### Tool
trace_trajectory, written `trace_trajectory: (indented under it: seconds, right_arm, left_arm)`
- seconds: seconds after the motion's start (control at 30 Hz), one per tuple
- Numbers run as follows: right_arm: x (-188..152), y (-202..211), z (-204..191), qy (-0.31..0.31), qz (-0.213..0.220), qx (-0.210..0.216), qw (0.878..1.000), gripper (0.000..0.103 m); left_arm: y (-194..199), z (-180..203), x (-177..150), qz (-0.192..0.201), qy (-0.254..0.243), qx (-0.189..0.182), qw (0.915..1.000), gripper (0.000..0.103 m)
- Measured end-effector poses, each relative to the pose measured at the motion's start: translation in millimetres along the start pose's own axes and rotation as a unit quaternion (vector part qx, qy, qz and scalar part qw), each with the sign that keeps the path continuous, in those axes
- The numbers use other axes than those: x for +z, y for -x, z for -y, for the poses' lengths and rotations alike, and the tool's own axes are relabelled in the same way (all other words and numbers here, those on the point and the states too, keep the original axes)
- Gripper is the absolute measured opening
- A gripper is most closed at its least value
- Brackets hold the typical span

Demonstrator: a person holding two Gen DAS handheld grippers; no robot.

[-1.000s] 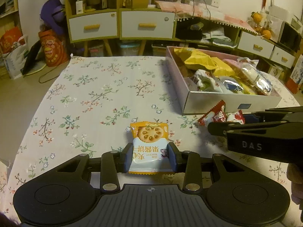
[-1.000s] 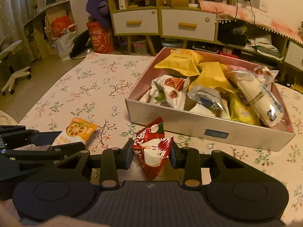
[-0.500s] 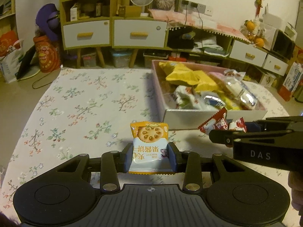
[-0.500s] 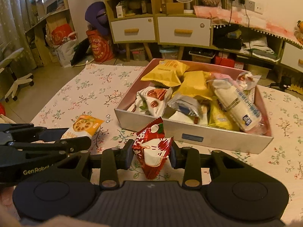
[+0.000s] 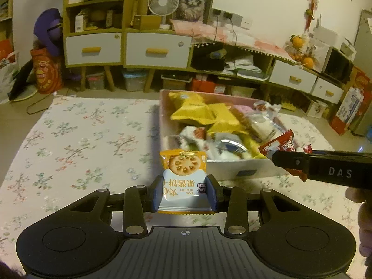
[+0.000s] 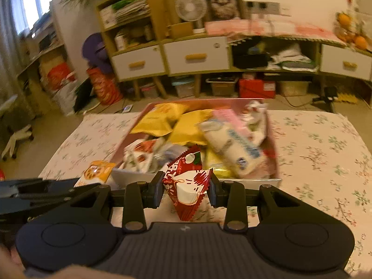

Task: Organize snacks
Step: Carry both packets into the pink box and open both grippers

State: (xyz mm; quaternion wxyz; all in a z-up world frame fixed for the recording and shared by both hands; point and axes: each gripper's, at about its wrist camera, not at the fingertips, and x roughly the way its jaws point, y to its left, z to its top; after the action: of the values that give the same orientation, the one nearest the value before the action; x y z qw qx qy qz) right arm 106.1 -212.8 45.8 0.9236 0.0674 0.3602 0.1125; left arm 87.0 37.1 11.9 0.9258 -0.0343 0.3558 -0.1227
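Observation:
My left gripper point(image 5: 184, 195) is shut on an orange and pale-blue jam biscuit packet point(image 5: 183, 174), held above the floral tablecloth just left of the box's near corner. In the left wrist view the right gripper point(image 5: 284, 160) reaches in from the right at the box's near edge. My right gripper point(image 6: 186, 189) is shut on a red and white snack packet point(image 6: 186, 186), lifted in front of the near wall of the pink-lined snack box point(image 6: 253, 181). The box point(image 5: 227, 171) holds several packets, yellow bags among them. The biscuit packet point(image 6: 96, 173) shows at the left in the right wrist view.
The table with its floral cloth point(image 5: 81, 144) extends left of the box and right of it point(image 6: 325, 153). Beyond the far edge stand white-drawered cabinets point(image 5: 155, 51), a small fan point(image 5: 162, 2) and floor clutter. A hand point(image 5: 362, 220) shows at the right edge.
Both grippers have risen and moved forward toward the box, each keeping its packet. The box now sits closer and more central in both views; the right wrist view is blurred.

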Motion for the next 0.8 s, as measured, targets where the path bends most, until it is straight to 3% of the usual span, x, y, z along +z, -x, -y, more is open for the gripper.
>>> trace_trajectory:
  seconds: [0.27, 0.43, 0.8]
  right_arm:
    - [5, -9, 26, -0.063, 0.011, 0.005, 0.998, 0.034]
    - [4, -24, 36, -0.116, 0.004, 0.033, 0.993, 0.034]
    - [2, -31, 50, -0.164, 0.011, 0.033, 0.986, 0.034]
  left_arm:
    - [-20, 21, 13, 0.013, 0.014, -0.017, 0.9997, 0.036]
    - [-34, 32, 20, 0.022, 0.023, -0.023, 0.9992, 0.036]
    - [-65, 48, 24, 0.034, 0.000, 0.002, 0.9994, 0.036]
